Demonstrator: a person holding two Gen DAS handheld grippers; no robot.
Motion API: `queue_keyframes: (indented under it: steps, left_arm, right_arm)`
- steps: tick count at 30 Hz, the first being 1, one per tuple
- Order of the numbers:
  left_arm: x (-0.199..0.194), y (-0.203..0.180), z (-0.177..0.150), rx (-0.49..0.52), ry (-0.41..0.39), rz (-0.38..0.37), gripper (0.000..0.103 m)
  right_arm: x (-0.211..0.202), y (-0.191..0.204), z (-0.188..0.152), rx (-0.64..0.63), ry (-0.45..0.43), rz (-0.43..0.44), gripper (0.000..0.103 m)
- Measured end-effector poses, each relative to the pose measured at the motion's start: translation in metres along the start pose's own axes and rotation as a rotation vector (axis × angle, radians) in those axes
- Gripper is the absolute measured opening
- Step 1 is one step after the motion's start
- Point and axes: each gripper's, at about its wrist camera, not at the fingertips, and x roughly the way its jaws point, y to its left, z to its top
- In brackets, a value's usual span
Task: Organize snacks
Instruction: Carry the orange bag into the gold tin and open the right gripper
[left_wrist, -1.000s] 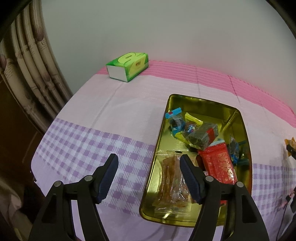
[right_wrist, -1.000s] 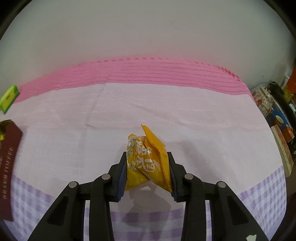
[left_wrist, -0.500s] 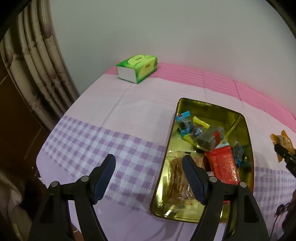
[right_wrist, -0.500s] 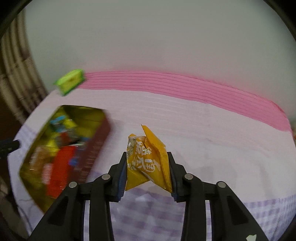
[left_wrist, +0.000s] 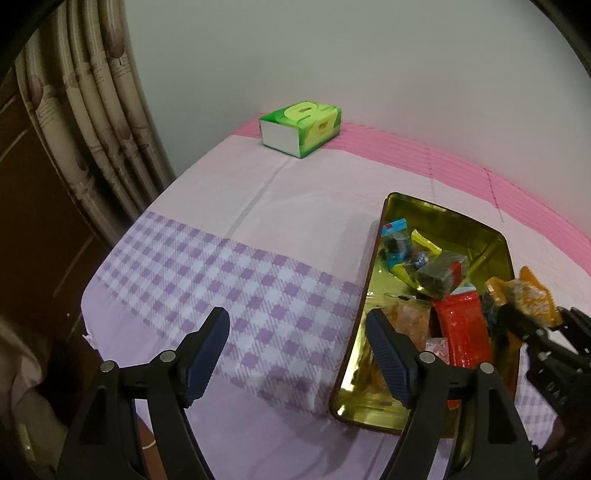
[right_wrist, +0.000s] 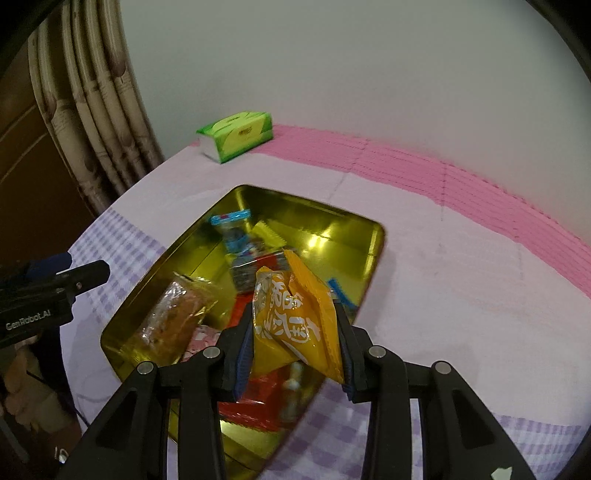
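Observation:
A gold tin tray (left_wrist: 443, 210) lies on the pink and purple checked cloth and holds several snacks: a red packet (left_wrist: 461, 325), a blue-wrapped candy (left_wrist: 395, 243) and a clear bag of brown pieces (right_wrist: 177, 314). My right gripper (right_wrist: 295, 332) is shut on a yellow snack packet (right_wrist: 295, 317) and hangs over the near right part of the tray (right_wrist: 314, 201). The left wrist view shows that packet (left_wrist: 524, 295) at the tray's right rim. My left gripper (left_wrist: 295, 321) stands open with nothing between its fingers, above the checked cloth just left of the tray.
A green tissue box (left_wrist: 301, 127) sits at the table's far left corner against the wall. A beige curtain (left_wrist: 92, 110) hangs past the table's left edge. Bare cloth spreads left of the tray and to its right (right_wrist: 461, 277).
My right gripper has swung left with the yellow packet, from over bare cloth to over the tray. My left gripper has drawn back slightly to the left and its jaws have widened a little.

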Motion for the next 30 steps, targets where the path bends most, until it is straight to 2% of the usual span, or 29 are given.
queue_keyframes:
  steps: [15,30]
  left_arm:
    - [0.003,-0.005,0.000,0.024,0.015,0.009,0.077]
    - [0.006,-0.006,-0.004,0.040,0.024,0.006,0.078]
  right_arm:
    - [0.027,0.009,0.000,0.013,0.057,-0.028,0.037]
    - [0.035,0.011,0.000,0.007,0.054,-0.053,0.043]
